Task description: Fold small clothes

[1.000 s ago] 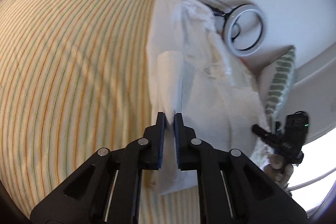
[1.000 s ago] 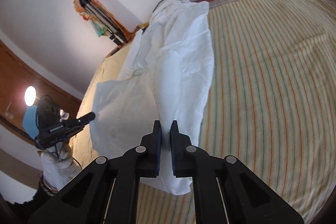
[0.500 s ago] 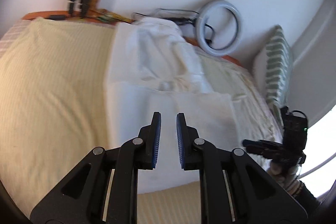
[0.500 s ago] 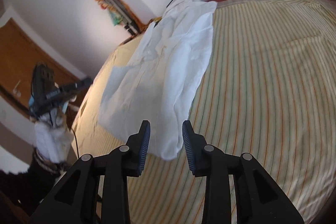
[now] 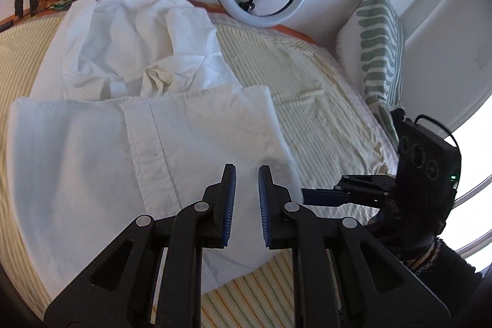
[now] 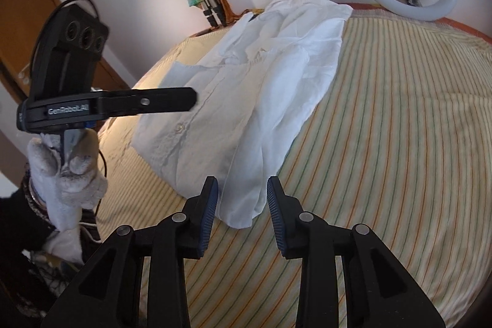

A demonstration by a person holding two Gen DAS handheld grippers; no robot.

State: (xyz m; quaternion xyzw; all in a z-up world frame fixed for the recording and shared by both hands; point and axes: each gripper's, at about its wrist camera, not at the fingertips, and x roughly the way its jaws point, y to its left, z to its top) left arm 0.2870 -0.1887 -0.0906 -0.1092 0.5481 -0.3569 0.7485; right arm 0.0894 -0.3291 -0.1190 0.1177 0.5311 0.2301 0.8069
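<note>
Right wrist view: both black two-finger grippers (image 6: 242,199) (image 5: 247,186) stand open, apparently clear of the rumpled white cotton shirt (image 6: 246,100) on the striped yellow bedspread (image 6: 384,112).

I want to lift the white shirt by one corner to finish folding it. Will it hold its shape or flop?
Likely floppy: the white shirt lies creased and bunched near its collar, its edge draping over the striped bedspread. Probably light, since the thin cloth follows every fold. A one-corner lift would probably undo the fold.
</note>
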